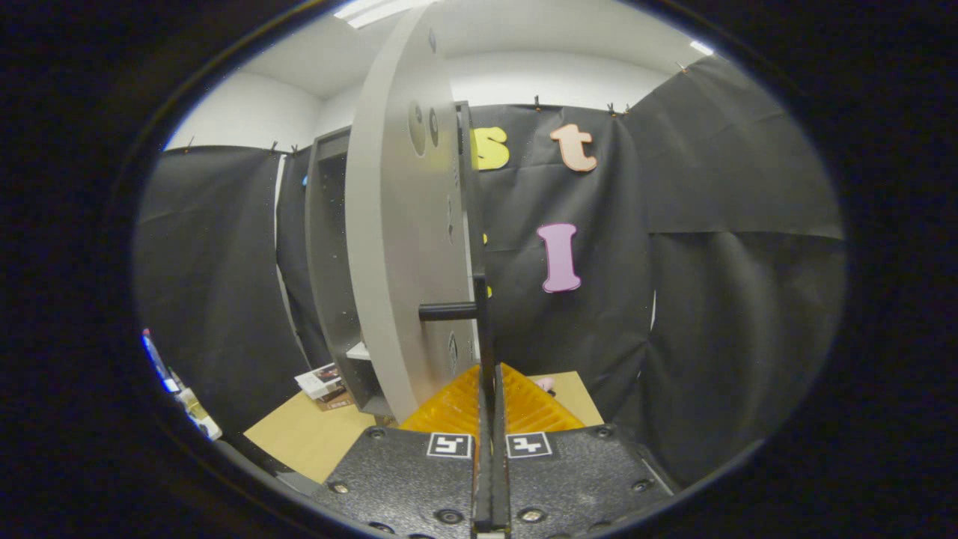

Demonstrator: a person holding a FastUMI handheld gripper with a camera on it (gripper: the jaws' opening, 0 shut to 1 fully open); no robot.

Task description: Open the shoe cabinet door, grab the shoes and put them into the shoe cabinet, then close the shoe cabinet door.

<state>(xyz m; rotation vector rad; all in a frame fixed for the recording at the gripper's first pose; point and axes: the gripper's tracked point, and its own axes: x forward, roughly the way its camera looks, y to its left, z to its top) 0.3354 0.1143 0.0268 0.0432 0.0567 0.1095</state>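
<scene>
orange ribbed gripper [490, 389], lower centre of frame, clamped on the black bar handle [481, 314] of the grey cabinet door [397, 247], edge-on mid-frame, for leverage; shoes unseen.

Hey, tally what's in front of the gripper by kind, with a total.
Cabinets: 1, grey shoe cabinet
Doors: 1, open cabinet door
Door handles: 1, black handle, clamped between the gripper fingers
Booklets: 1, booklet beside the cabinet
Total: 4

Hand-held gripper [490, 389] fingers pinch the open cabinet door's [397, 247] black handle [480, 322].
</scene>
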